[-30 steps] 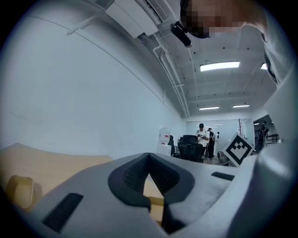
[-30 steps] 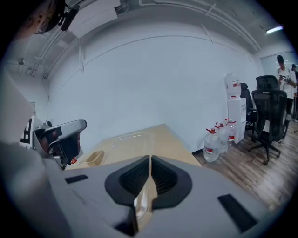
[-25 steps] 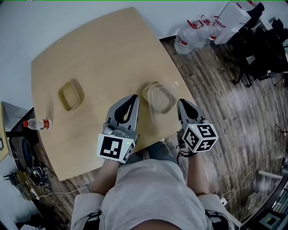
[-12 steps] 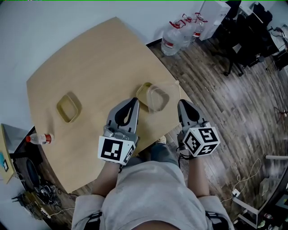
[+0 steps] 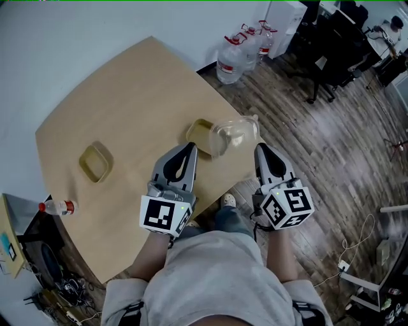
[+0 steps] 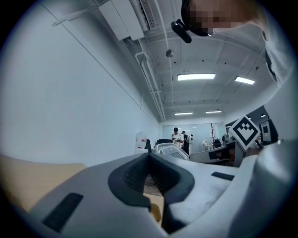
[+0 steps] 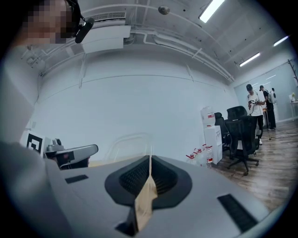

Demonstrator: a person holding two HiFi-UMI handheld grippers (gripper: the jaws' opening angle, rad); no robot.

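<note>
Tabletop (image 5: 127, 95) of pale wood fills the left and middle of the head view, with a white wall at its far left side and dark plank flooring to the right. On the floor at the far right stand large water jugs (image 5: 231, 54), a white dispenser (image 5: 284, 18) and black office chairs (image 5: 325, 63). The gripper views show a white ceiling with strip lights (image 6: 195, 76) and people standing far down the room.

The right gripper (image 5: 261, 148) has its jaws closed down to a thin slit on the edge of a clear plastic container (image 5: 234, 134). That container is lifted over the table's right edge and stands up from the jaw tips in the right gripper view (image 7: 130, 146). Just to its left a tan container (image 5: 199, 130) rests on the wood.

The left gripper (image 5: 190, 146) hovers just near of that tan container, its jaw tips together with nothing between them. A second tan container (image 5: 95, 162) sits well apart to the left. A small red-capped bottle (image 5: 57, 207) lies off the table's near left edge.
</note>
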